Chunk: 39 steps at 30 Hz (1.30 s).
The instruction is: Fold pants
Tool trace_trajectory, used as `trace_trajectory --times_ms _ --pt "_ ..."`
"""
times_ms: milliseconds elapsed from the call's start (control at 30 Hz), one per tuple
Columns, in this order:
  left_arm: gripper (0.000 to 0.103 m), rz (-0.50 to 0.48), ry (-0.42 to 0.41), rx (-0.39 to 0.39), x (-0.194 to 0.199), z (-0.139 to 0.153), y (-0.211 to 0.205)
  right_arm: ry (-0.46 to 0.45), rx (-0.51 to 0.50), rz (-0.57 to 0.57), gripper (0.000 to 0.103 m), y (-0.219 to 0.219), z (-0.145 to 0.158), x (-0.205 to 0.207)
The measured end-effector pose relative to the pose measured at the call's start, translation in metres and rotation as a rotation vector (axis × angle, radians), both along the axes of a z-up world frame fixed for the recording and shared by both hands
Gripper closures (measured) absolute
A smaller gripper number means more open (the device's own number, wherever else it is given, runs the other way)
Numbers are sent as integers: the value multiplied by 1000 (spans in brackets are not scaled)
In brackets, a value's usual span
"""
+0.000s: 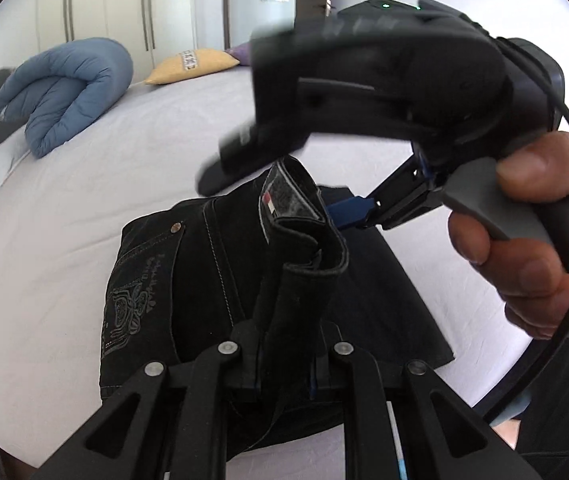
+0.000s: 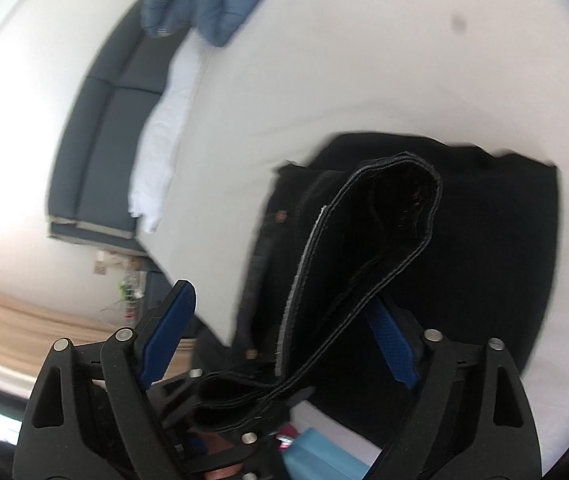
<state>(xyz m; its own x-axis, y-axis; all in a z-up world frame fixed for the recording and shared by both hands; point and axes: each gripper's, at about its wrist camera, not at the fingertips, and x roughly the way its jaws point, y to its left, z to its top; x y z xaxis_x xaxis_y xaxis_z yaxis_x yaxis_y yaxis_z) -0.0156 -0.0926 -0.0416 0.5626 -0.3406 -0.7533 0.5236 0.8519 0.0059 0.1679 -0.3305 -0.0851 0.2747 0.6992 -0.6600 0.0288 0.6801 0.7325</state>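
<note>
Black pants [image 1: 188, 280] lie folded on the white bed [image 1: 84, 184]. My left gripper [image 1: 284, 356] is shut on the raised waistband [image 1: 304, 240], which stands up between its fingers. My right gripper [image 2: 284, 328] is open, with blue pads [image 2: 168, 328] wide apart; the waistband loop [image 2: 364, 248] hangs between them, touching neither clearly. The right gripper also shows in the left wrist view [image 1: 348, 210], held by a hand just behind the waistband. The pants also show in the right wrist view [image 2: 484, 240].
A rolled blue duvet [image 1: 68, 92] and a yellow pillow [image 1: 192, 65] lie at the far side of the bed. Wardrobe doors [image 1: 124, 4] stand behind. A dark grey headboard [image 2: 100, 128] runs along the bed's edge, with wood floor [image 2: 12, 316] below.
</note>
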Motion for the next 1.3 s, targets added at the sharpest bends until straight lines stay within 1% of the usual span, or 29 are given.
trace_trajectory --times_ms 33,67,100,133,167,200,233,300,400,500,567,633,700,767,833,867,933,967,1000,1033,1067,1100,1133,1167,1200,1233,1300 --pt "88 -6 -7 23 -3 -2 -4 -2 -15 0 39 -1 -5 -2" --pt "88 -13 -7 35 -5 -5 -7 -2 -34 -2 55 -5 -9 -5" --pt "88 -15 -4 38 -4 -7 -7 5 -52 -12 64 -9 -14 -7" --pt "88 -21 3 40 -4 -9 -11 11 -67 -22 76 -10 -21 -6" --pt "88 -28 7 43 -5 -10 -14 7 -74 -31 82 -13 -26 -8" --pt "88 -39 8 50 -7 -12 -18 -3 -75 -41 85 -16 -32 -12" --pt "88 -48 5 59 -8 -13 -22 -14 -79 -46 86 -19 -37 -16" --pt "88 -61 4 67 2 -14 -30 -38 -100 -65 87 -25 -41 -23" --pt "88 -84 -6 63 6 -8 -41 -60 -91 -99 88 -38 -41 -34" --pt "88 -115 -18 62 -5 -4 -46 -88 -76 -125 88 -55 -40 -42" --pt "87 -133 -17 71 -8 -8 -54 -97 -74 -141 88 -67 -40 -49" --pt "86 -143 0 89 -5 -18 -62 -84 -82 -152 88 -75 -44 -53" --pt "84 -152 12 110 -6 -31 -70 -65 -93 -160 88 -83 -55 -55" --pt "83 -158 46 126 -8 -45 -76 -40 -89 -182 88 -91 -74 -56" --pt "80 -161 49 119 -15 -48 -80 -23 -70 -207 88 -96 -92 -58" --pt "78 -163 51 115 -15 -49 -81 -29 -54 -219 89 -98 -97 -59" --pt "64 -167 68 96 -12 -50 -81 -50 -52 -222 88 -99 -101 -62" --pt "60 -167 82 77 -11 -49 -79 -56 -49 -222 89 -99 -102 -62" --pt "54 -172 99 56 -12 -45 -78 -55 -33 -225 88 -102 -105 -63" --pt "47 -176 113 36 -13 -40 -75 -46 -9 -229 85 -105 -106 -64" --pt "42 -175 114 7 -16 -31 -68 -30 17 -240 83 -108 -108 -65" --pt "33 -169 109 -11 -18 -24 -60 -17 29 -256 83 -114 -107 -68" --pt "28 -157 97 -48 -21 -13 -47 -19 17 -277 81 -120 -103 -72" --pt "26 -146 90 -82 -22 -5 -34 -26 -11 -296 81 -125 -98 -77" --pt "25 -131 88 -101 -21 2 -23 -33 -51 -324 81 -131 -91 -82" --pt "25 -114 88 -109 -17 6 -13 -46 -68 -351 81 -136 -82 -88" --pt "25 -63 91 -115 -8 9 10 -91 -7 -343 81 -135 -61 -95"
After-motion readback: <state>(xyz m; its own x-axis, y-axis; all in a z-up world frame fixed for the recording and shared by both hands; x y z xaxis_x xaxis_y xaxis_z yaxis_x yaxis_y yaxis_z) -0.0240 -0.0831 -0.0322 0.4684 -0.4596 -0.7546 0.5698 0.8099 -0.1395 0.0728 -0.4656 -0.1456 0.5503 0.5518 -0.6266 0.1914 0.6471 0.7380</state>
